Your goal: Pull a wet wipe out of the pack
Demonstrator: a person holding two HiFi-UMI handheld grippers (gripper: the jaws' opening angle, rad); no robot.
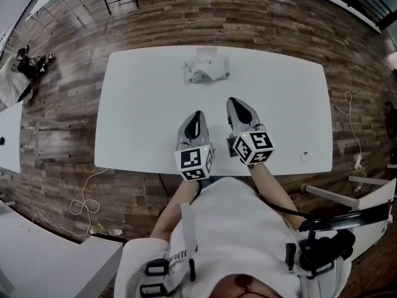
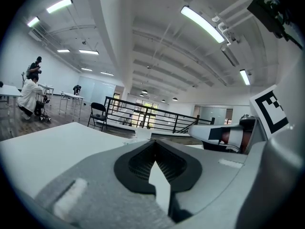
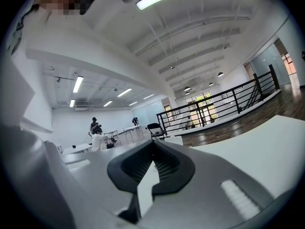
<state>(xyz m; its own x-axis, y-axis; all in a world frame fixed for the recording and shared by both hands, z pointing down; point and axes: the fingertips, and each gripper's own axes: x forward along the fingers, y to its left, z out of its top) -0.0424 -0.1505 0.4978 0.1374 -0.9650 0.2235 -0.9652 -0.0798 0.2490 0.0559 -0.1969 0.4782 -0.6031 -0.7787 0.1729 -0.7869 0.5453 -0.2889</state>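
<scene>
Showing left gripper (image 1: pixel 198 117) and right gripper (image 1: pixel 236 104) side by side, jaws closed and empty, with the wipe pack (image 1: pixel 206 69) well ahead of both tips; its light, soft, damp contents probably want pinching at the top opening.

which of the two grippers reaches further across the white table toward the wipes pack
The right grey gripper: its tip lies further across the white table than that of the left grey gripper.

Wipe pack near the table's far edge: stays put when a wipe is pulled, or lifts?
Probably lifts or slides: the pack looks small, soft and rumpled, lying loose on the smooth white table. Likely floppy, so pin it first.
</scene>
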